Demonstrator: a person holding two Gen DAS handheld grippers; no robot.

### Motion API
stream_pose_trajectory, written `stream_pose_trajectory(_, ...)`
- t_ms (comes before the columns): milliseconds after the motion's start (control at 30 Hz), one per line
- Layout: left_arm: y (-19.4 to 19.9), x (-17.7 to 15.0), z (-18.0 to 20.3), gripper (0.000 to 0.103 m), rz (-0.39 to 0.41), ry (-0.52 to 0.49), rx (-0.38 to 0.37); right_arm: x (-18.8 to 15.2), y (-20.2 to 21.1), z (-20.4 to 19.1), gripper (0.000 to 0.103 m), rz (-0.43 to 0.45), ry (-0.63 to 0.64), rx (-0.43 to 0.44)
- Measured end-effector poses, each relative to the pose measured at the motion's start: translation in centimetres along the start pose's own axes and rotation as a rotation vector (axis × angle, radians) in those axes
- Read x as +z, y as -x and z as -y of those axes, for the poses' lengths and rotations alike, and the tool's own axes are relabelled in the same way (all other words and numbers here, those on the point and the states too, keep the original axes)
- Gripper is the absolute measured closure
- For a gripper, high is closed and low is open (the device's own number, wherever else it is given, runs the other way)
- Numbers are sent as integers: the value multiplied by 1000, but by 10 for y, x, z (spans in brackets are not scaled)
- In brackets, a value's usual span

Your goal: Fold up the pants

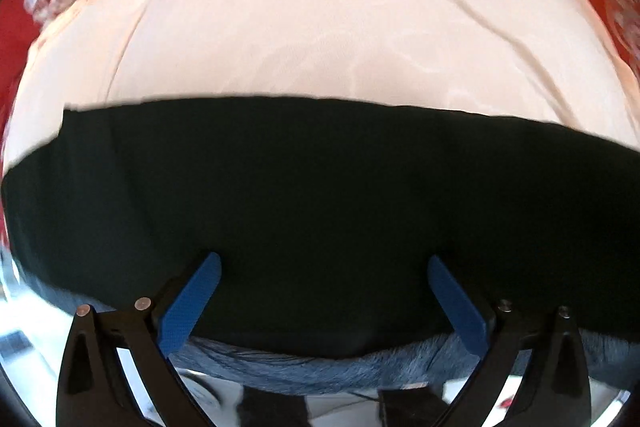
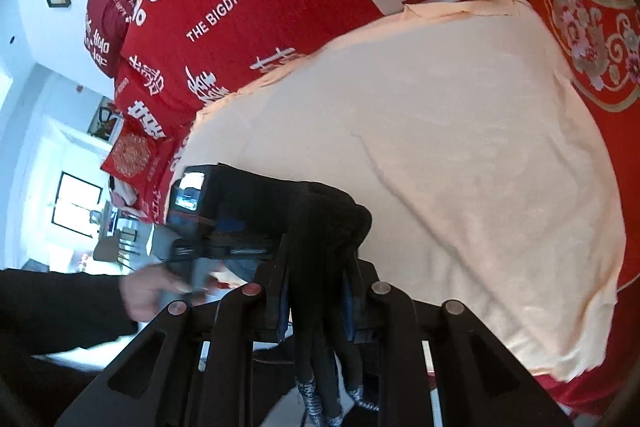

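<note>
Black pants [image 1: 320,187] stretch as a wide dark band across the left wrist view, with a blue-grey fuzzy lining [image 1: 320,371] showing along their near edge. My left gripper [image 1: 324,261] is open above them, its blue fingers [image 1: 192,303] spread wide with only cloth behind them. In the right wrist view my right gripper [image 2: 320,259] is shut on a bunched fold of the black pants [image 2: 328,211], which rises past the fingertips and hangs down between the fingers. A person's hand [image 2: 148,291] in a dark sleeve holds the left gripper's body [image 2: 192,195] just to the left.
A peach sheet [image 2: 440,167] covers the bed under the pants, also seen as the peach sheet [image 1: 320,27]. Red bedding with white lettering [image 2: 240,7] lies behind it and a red embroidered pillow [image 2: 592,27] at the right. The room floor and a window [image 2: 76,203] show at the left.
</note>
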State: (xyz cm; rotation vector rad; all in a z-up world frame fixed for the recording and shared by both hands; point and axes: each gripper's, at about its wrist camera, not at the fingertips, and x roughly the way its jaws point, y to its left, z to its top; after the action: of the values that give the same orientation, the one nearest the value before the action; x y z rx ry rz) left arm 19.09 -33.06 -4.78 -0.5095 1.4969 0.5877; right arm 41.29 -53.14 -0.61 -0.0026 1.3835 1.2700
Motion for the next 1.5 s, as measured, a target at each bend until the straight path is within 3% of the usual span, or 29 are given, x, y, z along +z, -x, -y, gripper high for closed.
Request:
stream_pose_trajectory(167, 28, -10, -50, 0, 54, 50, 1, 6, -3, -35, 81, 21, -53, 13)
stream_pose_trajectory(433, 39, -28, -158, 0, 45, 191, -70, 34, -42, -130, 81, 58, -133, 37)
stream_pose_trajectory(533, 42, -29, -184, 0, 59, 232, -92, 41, -76, -178, 81, 78, -113, 43)
stream_pose_trajectory(633, 38, -50, -226, 0, 62, 261, -87, 44, -135, -220, 81, 50, -59, -6)
stream_pose_trajectory(733, 37, -67, -252, 0, 57, 289, -109, 43, -195, -235, 81, 9, -46, -64)
stream_pose_trajectory(867, 33, -86, -288, 0, 48, 277, -126, 32, -288, -251, 81, -110, 6, -196)
stream_pose_trajectory(933, 31, -90, -293, 0, 42, 261, -118, 25, -316, -251, 73, -165, 9, -249)
stream_pose_trajectory(1000, 33, -89, -295, 0, 47, 261, -104, 20, -340, -246, 54, -244, -43, -239)
stream_pose_trajectory(1033, 33, -88, -296, 0, 50, 267, -112, 20, -344, -246, 31, -290, -76, -237)
stream_pose_trajectory(1067, 35, -85, -296, 0, 57, 270, -127, 22, -341, -246, 27, -317, -110, -225)
stream_pose_trajectory(1133, 40, -96, -298, 0, 86, 258, -155, 29, -315, -254, 27, -269, -113, -173)
stream_pose_trajectory(1200, 51, -89, -281, 0, 113, 224, -189, 39, -283, -264, 26, -219, -38, -185)
stream_pose_trajectory(1267, 56, -83, -258, 0, 126, 190, -238, 43, -256, -264, 23, -199, 54, -259)
stream_pose_trajectory(1400, 59, -72, -204, 0, 159, 83, -344, 34, -231, -229, 23, -256, 224, -435)
stream_pose_trajectory(1500, 32, -75, -172, 0, 122, -5, -365, 22, -210, -203, 23, -236, 362, -465)
